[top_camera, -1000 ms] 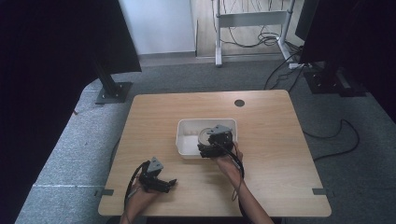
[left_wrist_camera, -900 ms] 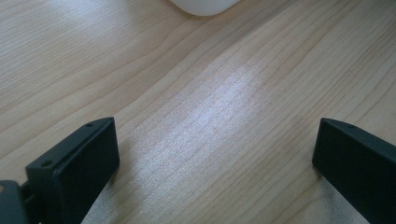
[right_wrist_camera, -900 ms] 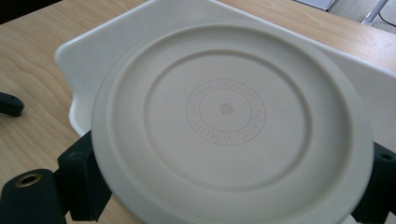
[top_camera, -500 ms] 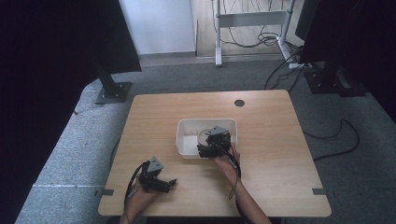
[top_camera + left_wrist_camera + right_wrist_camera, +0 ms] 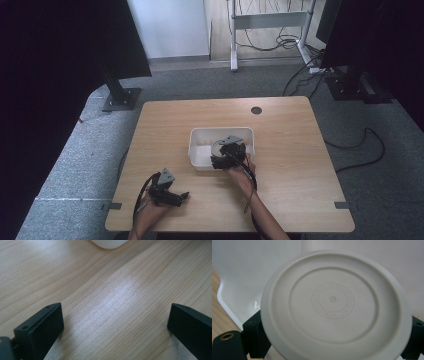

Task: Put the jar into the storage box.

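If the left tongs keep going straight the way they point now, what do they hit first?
Probably the white bin: its rounded corner sits straight ahead of the open left tongs, with bare table between. How far off it lies is hard to judge.

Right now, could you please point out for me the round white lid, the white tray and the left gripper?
Round white lid (image 5: 333,306): right gripper view, the embossed centre of its face.
White tray (image 5: 198,134): high view, its far left rim.
Left gripper (image 5: 184,196): high view, between its open fingertips.

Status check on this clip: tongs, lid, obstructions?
Right tongs shut on white round lid, over white bin. Left tongs open, empty, on table. Nothing obstructing.
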Demonstrator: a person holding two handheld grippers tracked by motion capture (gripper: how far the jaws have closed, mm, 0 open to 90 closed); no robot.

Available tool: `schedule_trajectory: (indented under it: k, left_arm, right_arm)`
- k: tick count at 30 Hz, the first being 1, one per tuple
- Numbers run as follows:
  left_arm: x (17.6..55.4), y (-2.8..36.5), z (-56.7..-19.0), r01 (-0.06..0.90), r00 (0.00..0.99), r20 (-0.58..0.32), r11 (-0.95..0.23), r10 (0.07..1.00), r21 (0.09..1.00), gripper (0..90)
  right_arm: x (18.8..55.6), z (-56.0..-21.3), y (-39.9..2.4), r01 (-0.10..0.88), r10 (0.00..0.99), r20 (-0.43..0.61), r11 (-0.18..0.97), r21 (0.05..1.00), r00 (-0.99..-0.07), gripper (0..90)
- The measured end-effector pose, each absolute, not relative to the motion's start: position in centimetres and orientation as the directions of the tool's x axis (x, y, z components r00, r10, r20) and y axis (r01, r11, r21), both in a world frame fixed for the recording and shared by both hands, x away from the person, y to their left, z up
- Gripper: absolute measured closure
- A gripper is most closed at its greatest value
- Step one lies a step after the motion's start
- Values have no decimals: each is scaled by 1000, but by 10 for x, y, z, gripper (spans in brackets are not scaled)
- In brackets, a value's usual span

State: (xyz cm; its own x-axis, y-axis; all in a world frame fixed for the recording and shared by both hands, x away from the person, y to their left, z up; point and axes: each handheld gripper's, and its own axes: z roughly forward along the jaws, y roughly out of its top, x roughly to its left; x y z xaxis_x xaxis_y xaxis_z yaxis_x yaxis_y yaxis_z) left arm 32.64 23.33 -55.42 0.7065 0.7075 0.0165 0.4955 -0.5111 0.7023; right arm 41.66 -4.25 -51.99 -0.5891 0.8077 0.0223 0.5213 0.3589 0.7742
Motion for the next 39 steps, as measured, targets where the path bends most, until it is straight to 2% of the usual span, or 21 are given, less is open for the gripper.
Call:
schedule_trajectory:
  k: [10, 39]
  left_arm:
    - [326, 233, -554, 496, 707, 16, -511, 708, 702, 3]
    - [326, 233, -554, 495, 707, 17, -511, 708, 703, 3]
  right_arm:
    - [418, -519, -48, 521, 790, 51, 353, 777, -611, 22]
    - [393, -514, -68, 496, 768, 27, 385, 778, -639, 27]
